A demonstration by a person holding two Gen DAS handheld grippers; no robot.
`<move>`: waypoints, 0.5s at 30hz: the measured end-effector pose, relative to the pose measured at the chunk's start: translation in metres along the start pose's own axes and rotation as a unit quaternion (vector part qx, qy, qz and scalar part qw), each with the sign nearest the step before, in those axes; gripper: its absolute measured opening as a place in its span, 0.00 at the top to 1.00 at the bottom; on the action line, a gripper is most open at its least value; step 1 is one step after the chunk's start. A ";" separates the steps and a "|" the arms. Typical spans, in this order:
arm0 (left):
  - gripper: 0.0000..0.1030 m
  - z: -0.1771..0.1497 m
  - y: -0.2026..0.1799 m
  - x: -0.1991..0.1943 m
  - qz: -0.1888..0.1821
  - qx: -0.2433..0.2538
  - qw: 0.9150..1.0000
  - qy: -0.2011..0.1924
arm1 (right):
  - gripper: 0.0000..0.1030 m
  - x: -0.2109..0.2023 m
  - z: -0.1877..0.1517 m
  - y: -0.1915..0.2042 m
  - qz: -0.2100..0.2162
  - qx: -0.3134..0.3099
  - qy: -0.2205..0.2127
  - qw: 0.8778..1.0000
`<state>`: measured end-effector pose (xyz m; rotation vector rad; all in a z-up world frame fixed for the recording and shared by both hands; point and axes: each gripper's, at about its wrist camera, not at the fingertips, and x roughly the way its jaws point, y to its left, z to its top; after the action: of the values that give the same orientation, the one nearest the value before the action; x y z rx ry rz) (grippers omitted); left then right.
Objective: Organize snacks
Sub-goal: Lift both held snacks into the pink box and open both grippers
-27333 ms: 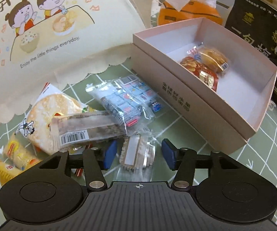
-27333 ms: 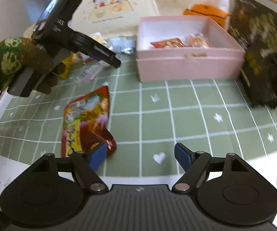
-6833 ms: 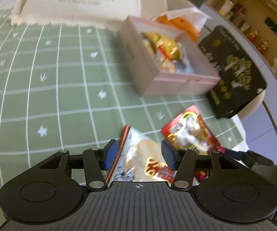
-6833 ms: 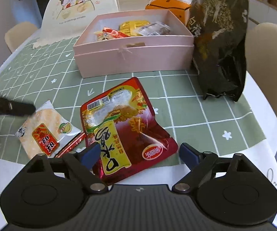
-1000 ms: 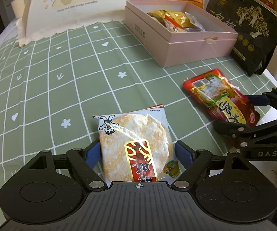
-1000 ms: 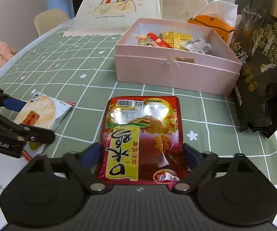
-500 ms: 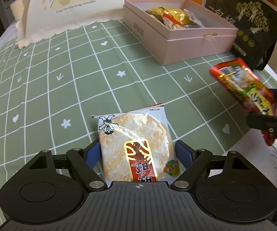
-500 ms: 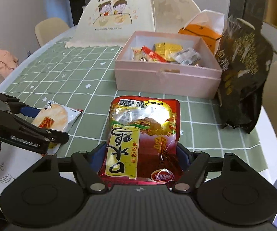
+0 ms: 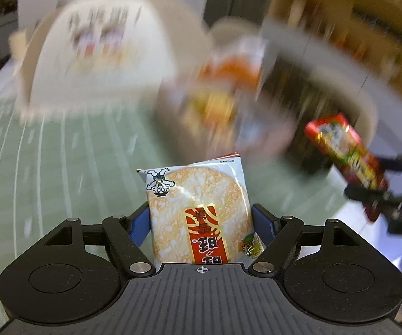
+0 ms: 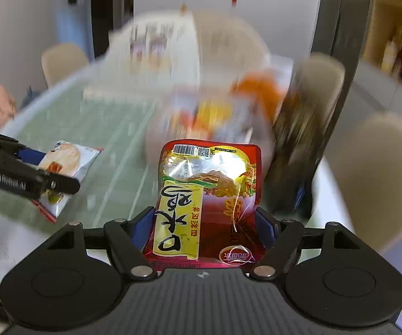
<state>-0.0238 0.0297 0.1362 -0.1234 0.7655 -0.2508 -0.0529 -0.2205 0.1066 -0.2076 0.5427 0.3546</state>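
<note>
Blur covers everything beyond the two grippers in both wrist views: the green gridded tablecloth [image 9: 61,167], the domed food cover [image 9: 97,47], the pink box [image 10: 209,122] of snacks and the dark bag [image 10: 301,139] beside it show only as smears, and the box's contents cannot be told apart. The table's far edge is lost in the blur; its near right rim shows white in the right wrist view.

The red pouch [image 10: 209,203] stands up between the fingers of the right gripper [image 10: 205,226], long axis running away from the camera, barcode end farthest; its lower edge is hidden behind the gripper body. Jaws clenched on its two sides. The left wrist view shows it off the cloth, tilted.

The rice cracker packet [image 9: 198,212] sits in the left gripper [image 9: 199,223], long axis likewise forward, cartoon figure at the far end, bottom edge cut off. Jaws clamped against both side edges. The packet is raised above the tablecloth, well left of the pouch
</note>
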 end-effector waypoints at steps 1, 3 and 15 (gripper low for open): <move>0.22 0.020 0.000 -0.003 -0.013 -0.003 1.000 -0.019 | 0.27 -0.009 0.015 -0.005 -0.011 -0.008 -0.023 1.000; 0.22 0.062 -0.002 0.004 -0.035 -0.001 0.998 -0.053 | 0.27 -0.021 0.049 -0.015 -0.034 -0.021 -0.064 0.997; 0.22 0.108 0.041 0.175 -0.121 -0.155 0.979 -0.062 | 0.26 0.055 0.115 -0.026 -0.064 0.027 -0.009 0.998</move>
<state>0.1800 0.0240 0.0887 -0.5251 0.6602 -0.3492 0.0545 -0.1970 0.1757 -0.1852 0.5184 0.2172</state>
